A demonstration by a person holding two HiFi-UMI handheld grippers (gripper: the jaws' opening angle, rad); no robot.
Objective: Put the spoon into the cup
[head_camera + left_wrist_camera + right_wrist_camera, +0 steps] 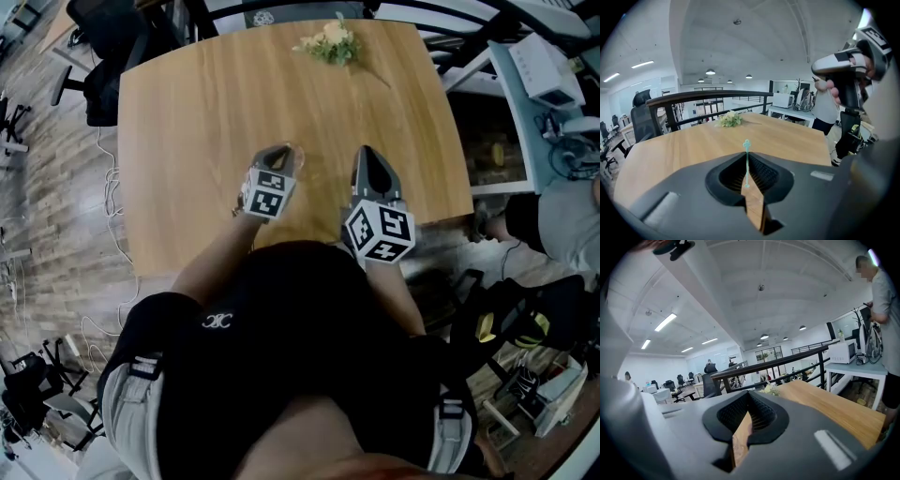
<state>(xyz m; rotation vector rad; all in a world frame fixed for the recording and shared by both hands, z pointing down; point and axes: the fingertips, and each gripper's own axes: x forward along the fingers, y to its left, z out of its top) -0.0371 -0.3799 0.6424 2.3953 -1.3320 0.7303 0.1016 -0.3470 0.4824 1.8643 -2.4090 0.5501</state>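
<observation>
A thin pale teal spoon (746, 159) stands upright, edge-on, between the jaws of my left gripper (747, 161), which is shut on it; its small end sticks up just past the tips. In the head view the left gripper (275, 157) hovers over the near middle of the wooden table (197, 122), and only a faint pale shape shows at its tip. My right gripper (372, 159) is beside it to the right, jaws shut with nothing between them (749, 401). No cup shows in any view.
A small bunch of pale flowers (330, 44) lies at the table's far edge, also seen as flowers (730, 119). Office chairs (103, 56) stand at the far left. A railing (708, 101) runs behind the table. A person (883, 310) stands at a counter to the right.
</observation>
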